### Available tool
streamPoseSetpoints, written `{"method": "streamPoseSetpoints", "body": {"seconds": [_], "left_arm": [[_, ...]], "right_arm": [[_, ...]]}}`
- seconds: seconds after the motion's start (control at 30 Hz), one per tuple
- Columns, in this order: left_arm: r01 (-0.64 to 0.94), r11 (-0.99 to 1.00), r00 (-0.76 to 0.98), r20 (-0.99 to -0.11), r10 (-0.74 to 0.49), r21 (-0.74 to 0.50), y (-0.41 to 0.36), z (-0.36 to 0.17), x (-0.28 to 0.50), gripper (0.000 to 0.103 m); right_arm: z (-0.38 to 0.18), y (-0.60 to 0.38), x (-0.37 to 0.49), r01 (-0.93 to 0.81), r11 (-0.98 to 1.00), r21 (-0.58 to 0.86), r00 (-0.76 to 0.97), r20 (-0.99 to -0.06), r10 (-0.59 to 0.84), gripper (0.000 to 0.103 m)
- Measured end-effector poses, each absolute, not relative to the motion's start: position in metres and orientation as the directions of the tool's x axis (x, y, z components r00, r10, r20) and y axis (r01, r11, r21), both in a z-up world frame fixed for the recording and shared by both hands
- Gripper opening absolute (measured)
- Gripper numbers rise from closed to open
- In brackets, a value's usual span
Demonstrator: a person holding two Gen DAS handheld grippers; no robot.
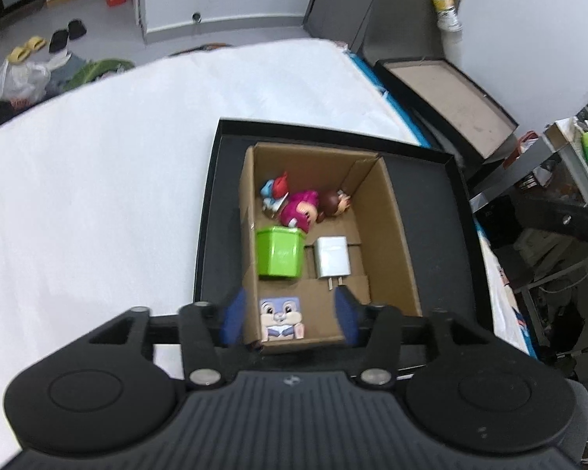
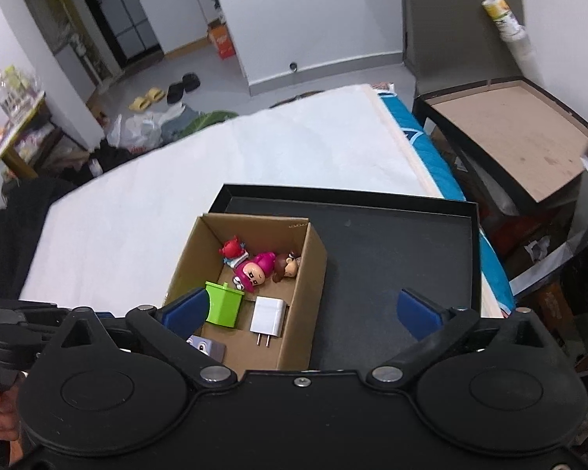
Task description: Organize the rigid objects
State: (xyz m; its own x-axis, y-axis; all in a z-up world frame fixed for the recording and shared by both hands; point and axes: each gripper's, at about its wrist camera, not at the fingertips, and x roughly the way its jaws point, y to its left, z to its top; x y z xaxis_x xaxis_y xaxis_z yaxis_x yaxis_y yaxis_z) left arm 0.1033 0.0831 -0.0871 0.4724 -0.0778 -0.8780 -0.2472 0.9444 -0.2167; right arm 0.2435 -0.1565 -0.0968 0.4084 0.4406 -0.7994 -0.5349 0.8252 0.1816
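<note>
A brown cardboard box (image 1: 392, 227) sits inside a black tray (image 1: 427, 203) on a white mattress. In it lie a red-and-blue figurine (image 1: 275, 190), a magenta figurine (image 1: 302, 207), a brown-haired figurine (image 1: 335, 203), a green cup (image 1: 280, 250), a white charger (image 1: 332, 257) and a purple bunny cube (image 1: 281, 319). My left gripper (image 1: 290, 317) is open above the box's near end, its pads either side of the bunny cube without touching it. My right gripper (image 2: 302, 311) is open and empty over the box (image 2: 309, 274) and tray (image 2: 392, 258).
The white mattress (image 1: 98, 180) spreads left and behind the tray. A second black tray with a brown liner (image 2: 509, 137) stands off the bed at right, below a paper-cup stack (image 2: 507, 19). Bags, shoes and clutter lie on the floor at back left.
</note>
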Motion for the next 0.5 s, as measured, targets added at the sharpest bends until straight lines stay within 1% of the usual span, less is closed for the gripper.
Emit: {"method": "streamPoseSetpoints", "body": {"seconds": [0.03,0.07,0.13,0.23,0.33,0.5], "left_arm": [[-0.241,0.947,0.480,-0.874,-0.075,-0.213,0.081,-0.083,0.102,0.061],[-0.235,0.950,0.487,-0.871,-0.069,-0.207,0.078,-0.079,0.101,0.064],[-0.230,0.954,0.498,-0.865,-0.056,-0.194,0.074,-0.072,0.097,0.074],[-0.225,0.958,0.513,-0.857,-0.039,-0.178,0.067,-0.062,0.090,0.078],[-0.223,0.958,0.529,-0.848,-0.034,-0.177,0.062,-0.054,0.083,0.080],[-0.206,0.963,0.565,-0.825,-0.027,-0.172,0.053,-0.037,0.066,0.086]], "right_arm": [[-0.095,-0.160,0.241,-0.528,0.829,0.185,0.416,-0.795,0.442,0.103],[-0.093,-0.163,0.239,-0.521,0.833,0.187,0.422,-0.792,0.442,0.103],[-0.091,-0.169,0.234,-0.509,0.838,0.195,0.435,-0.782,0.446,0.103],[-0.087,-0.176,0.226,-0.499,0.846,0.190,0.460,-0.769,0.444,0.103],[-0.085,-0.182,0.214,-0.495,0.850,0.180,0.482,-0.757,0.441,0.103],[-0.083,-0.197,0.202,-0.451,0.872,0.192,0.511,-0.745,0.429,0.103]]}}
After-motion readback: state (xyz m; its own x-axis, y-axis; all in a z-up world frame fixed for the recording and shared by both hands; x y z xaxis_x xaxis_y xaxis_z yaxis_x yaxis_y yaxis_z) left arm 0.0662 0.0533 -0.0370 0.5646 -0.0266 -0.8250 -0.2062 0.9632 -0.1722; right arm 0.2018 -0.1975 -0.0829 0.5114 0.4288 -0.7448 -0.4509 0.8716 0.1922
